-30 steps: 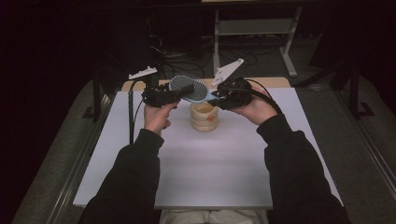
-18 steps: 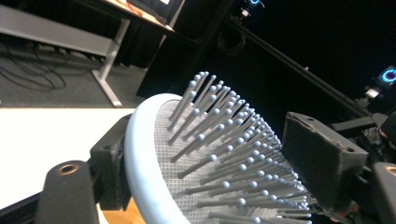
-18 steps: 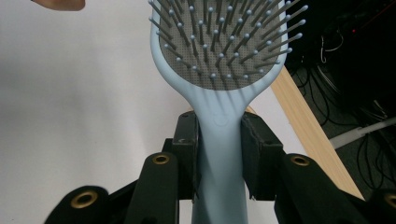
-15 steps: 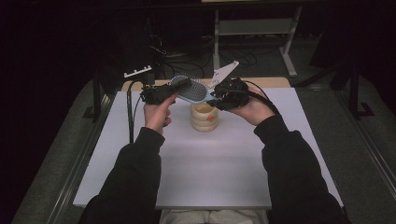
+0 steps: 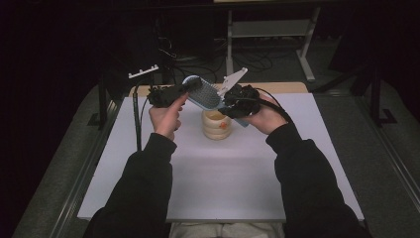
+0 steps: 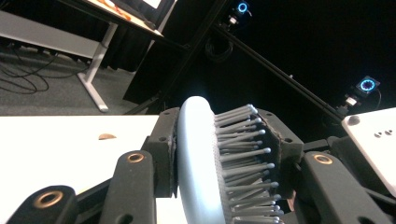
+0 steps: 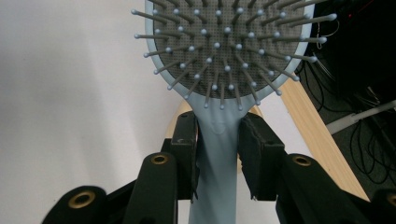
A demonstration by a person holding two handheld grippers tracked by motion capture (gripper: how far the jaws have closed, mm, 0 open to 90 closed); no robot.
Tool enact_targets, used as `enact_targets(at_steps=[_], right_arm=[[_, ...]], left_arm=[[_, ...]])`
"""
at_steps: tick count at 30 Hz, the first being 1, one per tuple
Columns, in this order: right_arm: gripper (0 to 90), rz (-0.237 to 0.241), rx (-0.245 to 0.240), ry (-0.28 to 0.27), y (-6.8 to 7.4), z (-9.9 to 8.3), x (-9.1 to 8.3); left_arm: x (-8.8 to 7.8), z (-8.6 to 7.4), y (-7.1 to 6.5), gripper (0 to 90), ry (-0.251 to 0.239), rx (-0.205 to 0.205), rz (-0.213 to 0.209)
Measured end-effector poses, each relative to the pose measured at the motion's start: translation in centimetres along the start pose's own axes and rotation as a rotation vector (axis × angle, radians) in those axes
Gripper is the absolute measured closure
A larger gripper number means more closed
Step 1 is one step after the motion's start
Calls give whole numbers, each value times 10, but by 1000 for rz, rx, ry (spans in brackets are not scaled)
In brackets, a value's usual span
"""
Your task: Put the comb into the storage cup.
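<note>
Over the white table (image 5: 247, 188) your hairbrush (image 5: 205, 95) spans both tongs, its length running from the left gripper (image 5: 185, 88), just clamped across its bristled head, to the right gripper (image 5: 229, 104) gripping its handle.

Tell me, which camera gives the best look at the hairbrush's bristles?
The right gripper view: the hairbrush faces the camera, its bristles spread across the pad. The left gripper view sees the head edge-on, bristles in profile between the jaws. The high view shows the whole brush, small, held above a wooden cup.

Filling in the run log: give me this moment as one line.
left gripper: just closed on hairbrush head | right gripper: shut on handle | over wooden holder | table
</note>
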State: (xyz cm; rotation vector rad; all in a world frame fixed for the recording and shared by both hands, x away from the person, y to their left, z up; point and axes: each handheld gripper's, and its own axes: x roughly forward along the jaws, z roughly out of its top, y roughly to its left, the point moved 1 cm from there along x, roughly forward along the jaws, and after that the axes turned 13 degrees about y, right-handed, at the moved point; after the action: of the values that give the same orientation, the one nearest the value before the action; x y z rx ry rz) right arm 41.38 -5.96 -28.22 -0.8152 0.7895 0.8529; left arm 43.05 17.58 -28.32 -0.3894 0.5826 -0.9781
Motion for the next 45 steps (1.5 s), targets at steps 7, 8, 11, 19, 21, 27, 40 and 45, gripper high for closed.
enact_targets(at_steps=[7, 8, 11, 19, 21, 27, 40, 45], right_arm=[[665, 11, 10, -7, -1, 0, -1], [653, 15, 9, -8, -1, -1, -1], [604, 20, 17, -5, -2, -2, 0], [392, 58, 76, 8, -9, -12, -3], [356, 77, 103, 2, -12, -17, -4], [142, 87, 187, -13, -19, -32, -4], [0, 81, 277, -70, -17, -67, 1], [0, 98, 302, -79, -16, -85, 3]], left_arm=[[0, 6, -8, 569, 29, 51, 19], [1, 7, -9, 569, 39, 62, 21], [2, 9, -13, 571, 48, 100, 28], [-3, 15, -17, 570, 48, 120, 52], [-4, 17, -16, 571, 49, 124, 67], [-8, 18, -13, 571, 38, 124, 84], [-22, 28, -12, 569, 11, 128, 82], [-29, 32, -10, 569, 9, 135, 101]])
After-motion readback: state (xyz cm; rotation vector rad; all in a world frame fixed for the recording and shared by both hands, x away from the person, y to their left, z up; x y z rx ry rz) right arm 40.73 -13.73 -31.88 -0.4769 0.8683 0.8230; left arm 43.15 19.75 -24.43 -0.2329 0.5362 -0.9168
